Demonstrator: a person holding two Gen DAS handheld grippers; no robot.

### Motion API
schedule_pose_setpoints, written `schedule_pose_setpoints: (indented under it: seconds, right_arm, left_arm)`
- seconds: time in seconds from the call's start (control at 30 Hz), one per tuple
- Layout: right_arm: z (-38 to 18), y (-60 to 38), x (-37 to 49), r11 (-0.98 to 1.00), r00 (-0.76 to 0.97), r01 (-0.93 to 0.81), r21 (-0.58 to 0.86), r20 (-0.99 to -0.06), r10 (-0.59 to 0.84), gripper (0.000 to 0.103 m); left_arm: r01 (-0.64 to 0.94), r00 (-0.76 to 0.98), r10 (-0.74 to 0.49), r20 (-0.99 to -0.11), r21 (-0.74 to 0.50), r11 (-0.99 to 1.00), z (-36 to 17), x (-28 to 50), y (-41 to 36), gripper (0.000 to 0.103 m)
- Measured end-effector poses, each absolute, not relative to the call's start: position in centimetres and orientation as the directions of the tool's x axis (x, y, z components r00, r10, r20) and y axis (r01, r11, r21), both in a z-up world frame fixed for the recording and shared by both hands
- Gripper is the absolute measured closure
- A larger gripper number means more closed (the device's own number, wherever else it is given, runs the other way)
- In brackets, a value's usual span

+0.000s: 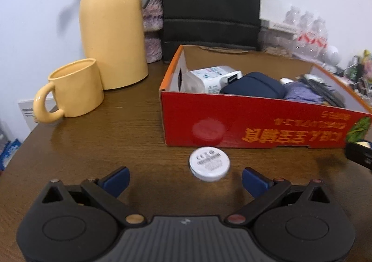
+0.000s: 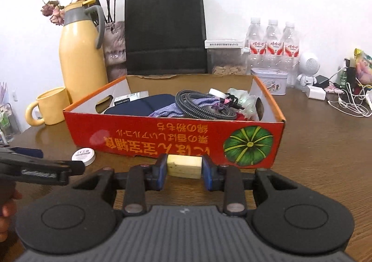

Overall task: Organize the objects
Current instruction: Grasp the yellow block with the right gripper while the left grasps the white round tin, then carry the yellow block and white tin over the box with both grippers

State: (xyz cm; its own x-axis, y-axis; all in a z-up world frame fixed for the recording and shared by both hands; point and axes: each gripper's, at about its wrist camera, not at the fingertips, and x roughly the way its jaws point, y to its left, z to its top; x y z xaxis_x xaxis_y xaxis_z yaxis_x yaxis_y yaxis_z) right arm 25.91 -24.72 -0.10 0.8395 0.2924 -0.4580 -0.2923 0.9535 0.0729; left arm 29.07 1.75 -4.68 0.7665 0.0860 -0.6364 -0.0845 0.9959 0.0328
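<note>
Two grippers over brown table [image 1: 116, 136], right gripper [image 2: 184, 168] clamped on pale block [image 2: 184, 166], left gripper [image 1: 186, 178] spread wide before white round disc [image 1: 209, 163], red box [image 2: 162, 139] behind.

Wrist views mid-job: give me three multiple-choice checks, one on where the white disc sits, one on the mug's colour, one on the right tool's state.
1. Where is the white disc?
A. Inside the red box
B. On the table in front of the red box
C. Inside the mug

2. What colour is the mug?
A. Yellow
B. Blue
C. White

3. What is the state of the right tool?
A. Wide open and empty
B. Closed on a pale block
C. Closed on a black cable

Answers:
1 B: the disc lies on the brown table, just before the front wall of the red box.
2 A: the mug matches the yellow jug beside it.
3 B: both blue pads press the ends of the pale block.
</note>
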Motion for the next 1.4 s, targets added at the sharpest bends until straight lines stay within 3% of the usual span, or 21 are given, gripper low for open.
schedule_pose_setpoints:
  seconds: [0.5, 0.57, 0.63, 0.83, 1.4]
  right_arm:
    - [0.0, -26.3, 26.2, 0.961, 0.846, -0.261, 0.095, -0.457, 0.275, 0.071]
    - [-0.1, -26.2, 26.2, 0.960, 0.845, -0.264, 0.092, -0.457, 0.276, 0.071]
    - [-0.1, -26.1, 26.2, 0.960, 0.845, -0.265, 0.090, -0.459, 0.276, 0.071]
    - [-0.1, -26.1, 26.2, 0.959, 0.845, -0.268, 0.091, -0.455, 0.280, 0.071]
    - [2.0, -26.2, 25.0, 0.941, 0.862, -0.324, 0.098, -0.381, 0.336, 0.071]
  left_arm:
    - [-0.099, 0.746, 0.091, -0.660, 0.025, 0.995, -5.3, 30.9, 1.7, 0.000]
    - [-0.086, 0.756, 0.081, -0.649, 0.024, 0.996, -5.1, 30.5, 1.6, 0.017]
    - [-0.065, 0.776, 0.064, -0.628, 0.021, 0.998, -4.7, 29.9, 1.3, 0.064]
    - [-0.016, 0.792, 0.025, -0.609, 0.020, 1.000, -4.3, 28.6, 0.6, 0.065]
    - [0.001, 0.890, 0.000, -0.455, 0.003, 1.000, 0.9, 25.0, -1.2, 0.065]
